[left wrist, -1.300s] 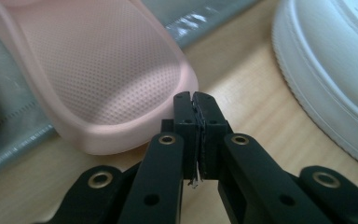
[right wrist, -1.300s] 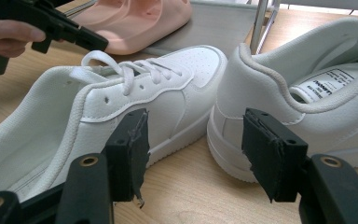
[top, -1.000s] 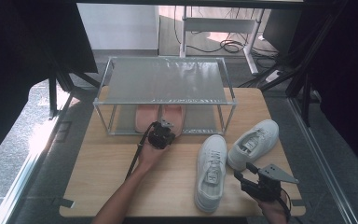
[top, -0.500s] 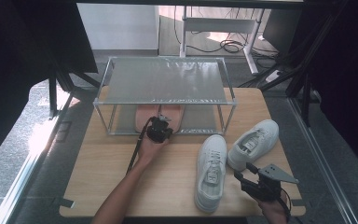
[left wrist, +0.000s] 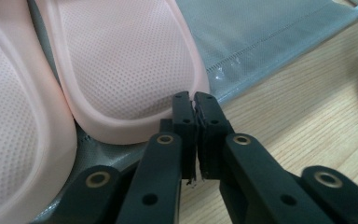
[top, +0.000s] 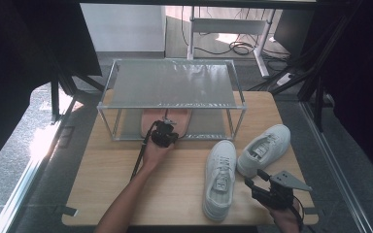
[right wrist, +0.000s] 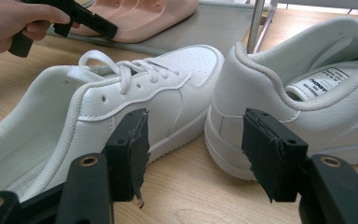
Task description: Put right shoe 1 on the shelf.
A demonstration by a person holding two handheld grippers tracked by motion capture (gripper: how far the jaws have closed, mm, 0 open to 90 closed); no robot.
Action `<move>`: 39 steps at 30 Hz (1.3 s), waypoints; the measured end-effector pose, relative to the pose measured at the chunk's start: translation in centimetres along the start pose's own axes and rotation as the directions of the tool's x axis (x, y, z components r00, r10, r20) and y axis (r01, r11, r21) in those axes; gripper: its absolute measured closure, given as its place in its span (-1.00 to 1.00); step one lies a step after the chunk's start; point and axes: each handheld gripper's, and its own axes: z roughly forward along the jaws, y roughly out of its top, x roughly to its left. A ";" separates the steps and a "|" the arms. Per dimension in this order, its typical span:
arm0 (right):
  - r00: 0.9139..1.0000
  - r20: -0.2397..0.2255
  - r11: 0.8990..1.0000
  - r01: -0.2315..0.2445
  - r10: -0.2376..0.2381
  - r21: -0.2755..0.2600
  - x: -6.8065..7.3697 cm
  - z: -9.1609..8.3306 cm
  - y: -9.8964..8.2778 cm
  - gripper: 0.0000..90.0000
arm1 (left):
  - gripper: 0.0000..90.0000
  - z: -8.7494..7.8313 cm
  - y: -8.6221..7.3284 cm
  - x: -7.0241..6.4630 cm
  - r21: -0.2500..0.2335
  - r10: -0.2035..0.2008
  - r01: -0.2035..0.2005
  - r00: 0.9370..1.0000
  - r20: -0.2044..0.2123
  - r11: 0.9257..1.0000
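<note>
2 pink slippers (top: 166, 121) lay side by side on the lower grey shelf of a wire-framed rack (top: 235, 125) at the far middle of the wooden table (top: 107, 189); 2 white sneakers (top: 220, 177) stood on the bare wood at the near right.

Item, left gripper (top: 164, 135): held at the near edge of the shelf, tips at the heel of the right-hand slipper (left wrist: 130, 70). Its jaws had just been parting a little, yet they stood almost together, a thin slit between the pads, with nothing between them.

Item, right gripper (top: 264, 187): at the near right corner, jaws spread wide and empty, the sneakers just beyond it.

Risks, as I judged them: the slipper heel sat flush with the shelf's near lip, so a careless backward pull of the left gripper could catch the rim and drag the slipper off the shelf. The right gripper, if pushed ahead between the 2 sneakers, could shove the nearer sneaker (right wrist: 88, 116) aside rather than seize it.

Views compared: the left gripper view showed the dotted insole and the near-shut pads, which the high view was too far off to resolve. The right gripper view showed the printed insole label in the right-hand sneaker (right wrist: 307, 93) and the person's hand (right wrist: 14, 23) farther off.
</note>
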 end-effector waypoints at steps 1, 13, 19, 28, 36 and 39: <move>1.000 0.000 1.000 0.000 0.000 0.000 0.0 0.0 0.0 -0.09 | 0.90 -0.2 -0.1 0.0 -0.006 0.002 -0.002 1.000 0.010 1.000; 1.000 -0.005 1.000 -0.002 0.002 0.005 0.2 0.2 0.0 -0.09 | 0.42 -4.4 -2.4 -0.9 -0.074 0.003 0.002 0.998 0.059 0.997; 1.000 -0.006 1.000 0.000 0.000 0.009 0.3 0.3 0.0 -0.09 | 0.22 -6.5 -4.4 -0.8 -0.076 0.005 -0.001 0.998 0.063 0.997; 1.000 -0.007 1.000 0.004 -0.004 0.021 0.4 0.5 0.0 -0.09 | 0.05 -8.6 -7.1 -0.4 -0.083 -0.022 0.028 0.997 0.079 0.996; 1.000 -0.008 1.000 0.003 -0.003 0.022 0.5 0.5 0.0 -0.09 | 0.03 -9.9 -8.9 -0.2 -0.074 -0.025 0.032 0.995 0.093 0.997; 1.000 -0.008 1.000 0.003 -0.003 0.023 0.4 0.5 -0.1 -0.09 | 0.02 -10.2 -9.6 -0.3 -0.065 -0.023 0.029 0.995 0.093 0.997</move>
